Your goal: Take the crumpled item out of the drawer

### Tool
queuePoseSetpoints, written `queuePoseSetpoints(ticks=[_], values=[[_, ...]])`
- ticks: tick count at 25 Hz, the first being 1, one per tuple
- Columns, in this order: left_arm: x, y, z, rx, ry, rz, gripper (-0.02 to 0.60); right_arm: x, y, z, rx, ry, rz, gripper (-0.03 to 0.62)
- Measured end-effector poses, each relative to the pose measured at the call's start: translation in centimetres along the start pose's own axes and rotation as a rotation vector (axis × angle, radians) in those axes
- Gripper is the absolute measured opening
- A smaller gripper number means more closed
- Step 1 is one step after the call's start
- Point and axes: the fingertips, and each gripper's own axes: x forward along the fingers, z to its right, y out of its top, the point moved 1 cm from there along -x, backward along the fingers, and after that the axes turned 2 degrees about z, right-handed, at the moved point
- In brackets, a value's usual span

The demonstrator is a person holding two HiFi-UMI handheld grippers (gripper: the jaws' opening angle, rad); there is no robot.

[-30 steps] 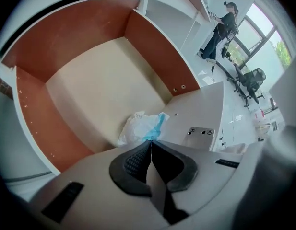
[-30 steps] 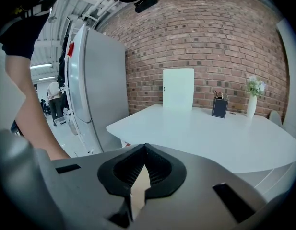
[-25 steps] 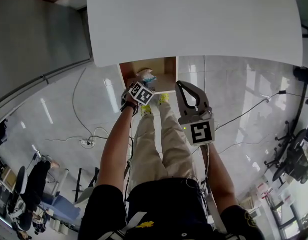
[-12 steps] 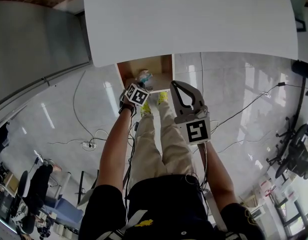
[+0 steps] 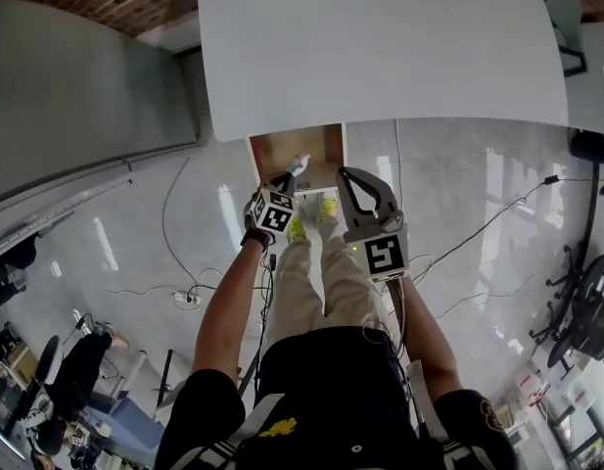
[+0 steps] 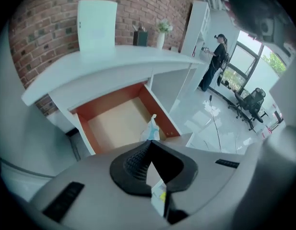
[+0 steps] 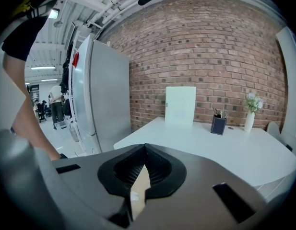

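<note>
Hard to name exactly: a crumpled item (image 6: 152, 129), white with some blue, perhaps paper or a thin packet. Pinched at its lower end by the left hand-held gripper (image 6: 150, 143), jaws pressed together on it, with that lower end hidden behind the jaw tips. Held over the open drawer (image 6: 114, 123), near its 4 o'clock corner in the left gripper view. Impossible to tell whether touching the wooden bottom or not.

In the head view, crumpled item (image 5: 300, 163) only a small pale scrap at 1 o'clock of the left hand-held gripper (image 5: 286, 177). Back of the drawer (image 5: 272, 148) cut off there by the white desk (image 5: 380, 57).

Right hand-held gripper (image 5: 345, 173) at 3 o'clock of the left one. Jaws pressed together on nothing, readable only in the right gripper view (image 7: 145, 148).

Clear only in that view: a white panel (image 7: 181, 105), a dark pen holder (image 7: 218, 125) and a vase (image 7: 249, 120) on the desk (image 7: 210, 147). In the head view, at most slivers at the 12 o'clock edge.
</note>
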Motion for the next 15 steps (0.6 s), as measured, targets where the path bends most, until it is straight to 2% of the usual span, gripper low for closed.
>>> queuePoseSetpoints(ticks=[6, 10, 15], values=[[-9.4, 8.0, 1.0, 0.03, 0.045, 0.212, 0.017, -1.2, 3.9, -0.3, 0.035, -0.019, 0.016, 0.026], [-16.7, 14.4, 1.0, 0.037, 0.103, 0.368, 0.017, -2.4, 8.5, -0.2, 0.003, -0.017, 0.076, 0.026], [-26.9, 23.0, 0.2, 0.063, 0.183, 0.585, 0.017, -3.4, 13.6, 0.4, 0.034, -0.061, 0.131, 0.026]])
